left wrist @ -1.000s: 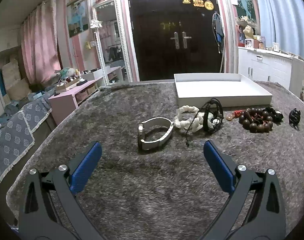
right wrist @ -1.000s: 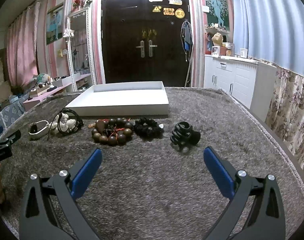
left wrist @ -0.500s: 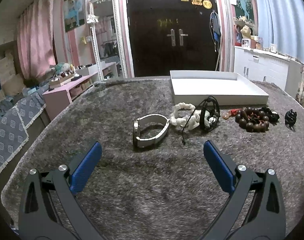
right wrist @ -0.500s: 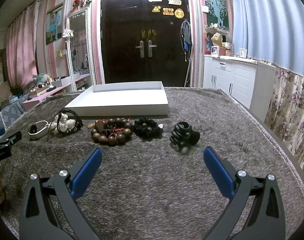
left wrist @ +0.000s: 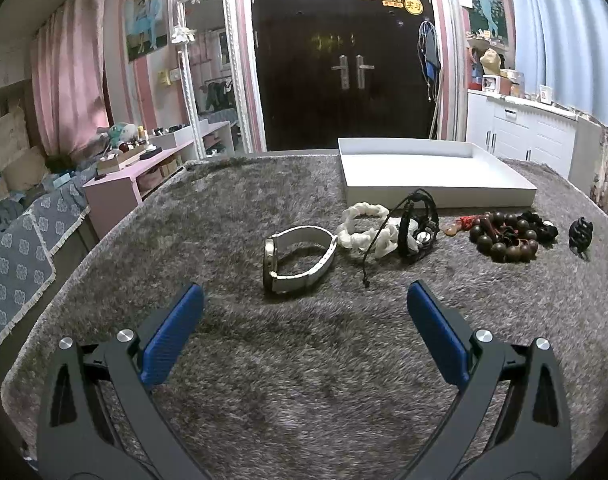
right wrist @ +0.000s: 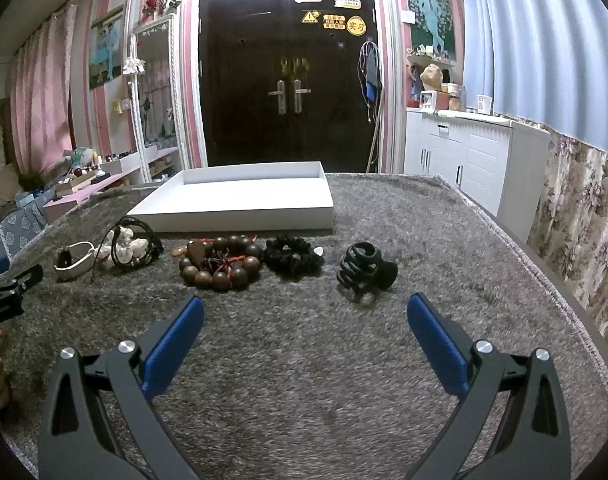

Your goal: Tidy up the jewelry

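A row of jewelry lies on the grey shaggy cloth in front of a white tray (left wrist: 443,198) (right wrist: 232,216). From left: a white-strap watch (left wrist: 300,258) (right wrist: 74,266), a white bracelet (left wrist: 363,230) under a black cord bracelet (left wrist: 417,226) (right wrist: 134,244), a brown wooden bead bracelet (left wrist: 503,238) (right wrist: 220,262), a black scrunchie (right wrist: 292,258), a black hair claw (left wrist: 580,232) (right wrist: 365,272). My left gripper (left wrist: 304,304) is open and empty, just short of the watch. My right gripper (right wrist: 304,316) is open and empty, short of the scrunchie and claw.
The cloth-covered table ends at the right edge (right wrist: 543,264) and left edge (left wrist: 84,256). A pink shelf (left wrist: 132,176) and a mirror (left wrist: 208,72) stand to the left, a dark door (right wrist: 288,80) behind, white cabinets (right wrist: 463,152) at the right.
The left gripper has drifted left, closer to the watch, which now sits more central between its fingers. The right gripper has barely moved. Both stay open.
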{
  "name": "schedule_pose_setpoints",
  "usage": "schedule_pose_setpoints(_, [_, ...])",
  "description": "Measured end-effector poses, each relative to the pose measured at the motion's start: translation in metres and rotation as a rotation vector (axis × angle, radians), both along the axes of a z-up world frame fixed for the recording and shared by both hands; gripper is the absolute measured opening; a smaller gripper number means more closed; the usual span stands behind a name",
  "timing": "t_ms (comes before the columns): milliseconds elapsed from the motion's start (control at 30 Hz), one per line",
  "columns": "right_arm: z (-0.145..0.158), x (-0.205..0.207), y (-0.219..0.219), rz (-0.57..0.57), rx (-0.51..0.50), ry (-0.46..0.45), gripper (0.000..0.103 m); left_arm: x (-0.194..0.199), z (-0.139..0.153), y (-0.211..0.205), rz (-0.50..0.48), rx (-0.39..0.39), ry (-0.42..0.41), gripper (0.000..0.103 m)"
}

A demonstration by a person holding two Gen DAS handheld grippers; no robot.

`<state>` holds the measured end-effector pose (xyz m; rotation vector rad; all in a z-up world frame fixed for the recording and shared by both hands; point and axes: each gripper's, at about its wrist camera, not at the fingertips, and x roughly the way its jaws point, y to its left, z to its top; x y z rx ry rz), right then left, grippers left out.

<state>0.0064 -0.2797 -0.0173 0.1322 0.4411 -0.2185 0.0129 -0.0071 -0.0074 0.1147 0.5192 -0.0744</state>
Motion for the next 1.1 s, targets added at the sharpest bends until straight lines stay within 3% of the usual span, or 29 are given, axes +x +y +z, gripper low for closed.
schedule_pose_setpoints(400, [-0.003, 0.001, -0.002, 0.016, 0.024, 0.006, 0.101, 0.003, 0.0, 0.01, 0.008, -0.046, 0.012, 0.1])
schedule_pose_setpoints(600, [-0.003, 0.003, -0.001, 0.019, 0.029, 0.012, 0.101, -0.004, 0.003, 0.004, 0.022, -0.006, -0.022, 0.1])
schedule_pose_setpoints(967, [-0.009, 0.013, -0.01, 0.023, 0.08, 0.063, 0.101, 0.019, -0.01, -0.007, -0.005, 0.048, 0.11, 0.1])
schedule_pose_setpoints(1100, [-0.01, 0.019, -0.011, 0.029, 0.087, 0.095, 0.101, 0.021, -0.009, -0.009, 0.0, 0.051, 0.123, 0.1])
